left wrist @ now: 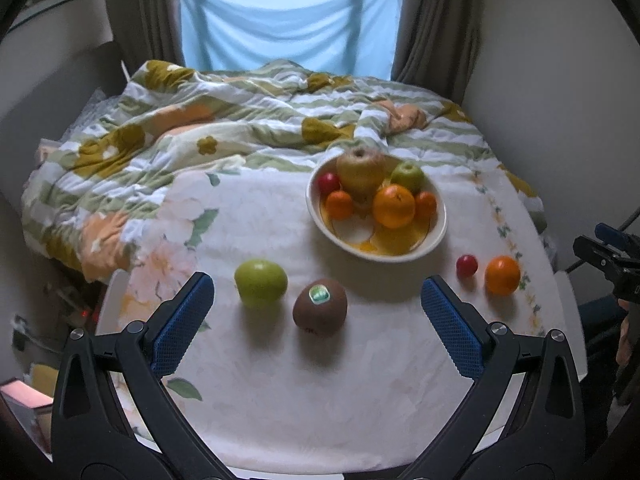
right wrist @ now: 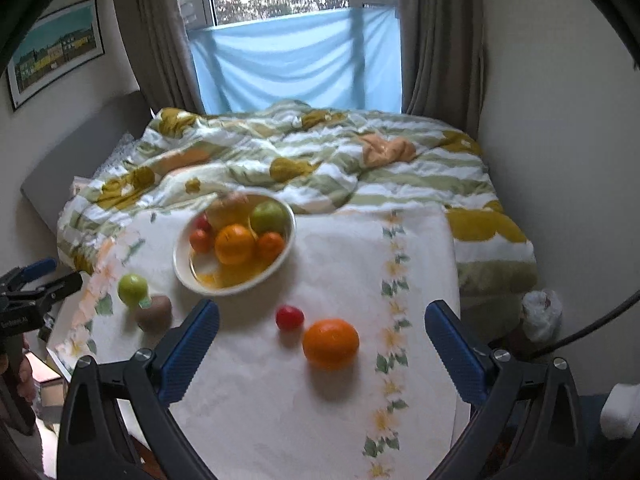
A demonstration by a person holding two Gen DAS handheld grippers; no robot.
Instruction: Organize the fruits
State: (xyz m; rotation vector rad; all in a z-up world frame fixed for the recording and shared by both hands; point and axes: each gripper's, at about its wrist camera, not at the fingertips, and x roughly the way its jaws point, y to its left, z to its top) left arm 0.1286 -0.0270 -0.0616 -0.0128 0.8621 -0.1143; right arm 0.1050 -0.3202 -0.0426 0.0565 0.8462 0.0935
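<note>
A cream bowl (left wrist: pixel 434 236) (right wrist: pixel 182 272) holds several fruits: a pear, a green apple, oranges and a small red fruit. On the cloth in front of it lie a green apple (left wrist: pixel 261 283) (right wrist: pixel 133 289), a brown kiwi (left wrist: pixel 320 307) (right wrist: pixel 154 313), a small red fruit (left wrist: pixel 467 266) (right wrist: pixel 289 317) and an orange (left wrist: pixel 502 275) (right wrist: pixel 330 343). My left gripper (left wrist: pixel 318 300) is open and empty, its fingers either side of the apple and kiwi. My right gripper (right wrist: pixel 322 322) is open and empty, just short of the red fruit and orange.
The fruits lie on a white flowered cloth (left wrist: pixel 304 380) over a small table against a bed with a rumpled green-striped duvet (left wrist: pixel 224 132). Walls stand close on both sides. A window with blue fabric (right wrist: pixel 296 56) is behind. Clutter lies on the floor at left.
</note>
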